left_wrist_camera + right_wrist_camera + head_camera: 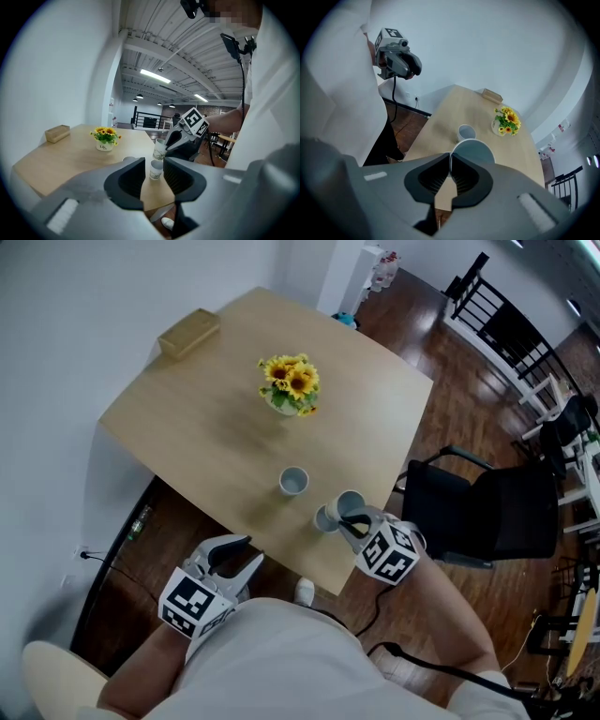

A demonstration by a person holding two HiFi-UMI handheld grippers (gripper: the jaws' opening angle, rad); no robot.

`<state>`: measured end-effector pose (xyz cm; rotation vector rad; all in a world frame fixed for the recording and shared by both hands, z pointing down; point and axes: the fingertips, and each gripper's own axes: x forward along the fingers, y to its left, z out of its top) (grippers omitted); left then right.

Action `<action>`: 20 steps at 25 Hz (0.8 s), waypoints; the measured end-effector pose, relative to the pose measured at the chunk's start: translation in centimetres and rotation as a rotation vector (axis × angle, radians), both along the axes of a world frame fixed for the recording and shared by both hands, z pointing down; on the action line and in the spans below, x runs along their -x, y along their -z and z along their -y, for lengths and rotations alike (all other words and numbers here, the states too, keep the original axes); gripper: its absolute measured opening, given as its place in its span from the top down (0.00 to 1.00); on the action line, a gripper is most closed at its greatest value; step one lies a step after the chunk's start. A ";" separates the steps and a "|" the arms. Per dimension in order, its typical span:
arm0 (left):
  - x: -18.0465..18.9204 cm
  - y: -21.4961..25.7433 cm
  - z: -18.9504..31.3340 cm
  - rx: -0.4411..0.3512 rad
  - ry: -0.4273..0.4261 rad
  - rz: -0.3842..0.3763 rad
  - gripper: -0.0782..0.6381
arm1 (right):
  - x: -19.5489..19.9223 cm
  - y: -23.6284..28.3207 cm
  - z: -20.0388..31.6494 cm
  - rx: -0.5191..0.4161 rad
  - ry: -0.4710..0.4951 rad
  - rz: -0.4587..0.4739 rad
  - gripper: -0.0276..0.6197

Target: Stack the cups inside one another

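Three white cups are showing. The right gripper point(352, 520) is clamping the held cup point(350, 503) by its rim. On the table point(187, 427), the second cup point(324, 518) is sitting at its 8 o'clock and the third cup point(293, 481) at its 10 o'clock. The left gripper point(244, 552) is hanging open and empty.

Ahead of the fingers of the right gripper point(351, 521), an upright cup point(293, 481) and a sunflower vase point(286, 397) stand; bare tabletop point(187, 437) lies either side.
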<state>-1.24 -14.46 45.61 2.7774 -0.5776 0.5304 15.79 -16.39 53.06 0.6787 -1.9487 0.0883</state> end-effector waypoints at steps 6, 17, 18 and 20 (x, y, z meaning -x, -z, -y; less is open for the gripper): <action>2.0 -0.2 0.3 0.002 0.002 0.007 0.71 | 0.8 -3.0 -0.5 0.054 -0.023 -0.016 0.92; 4.0 -0.5 1.0 0.003 -0.012 0.013 0.71 | 1.7 -5.3 -0.7 0.079 -0.081 -0.001 0.83; 4.2 -0.4 1.0 0.002 -0.011 0.012 0.71 | 1.7 -5.1 -0.8 0.072 -0.087 -0.001 0.83; 4.5 -0.4 1.2 0.000 -0.010 0.009 0.71 | 1.8 -4.4 -0.8 0.052 -0.096 0.002 0.83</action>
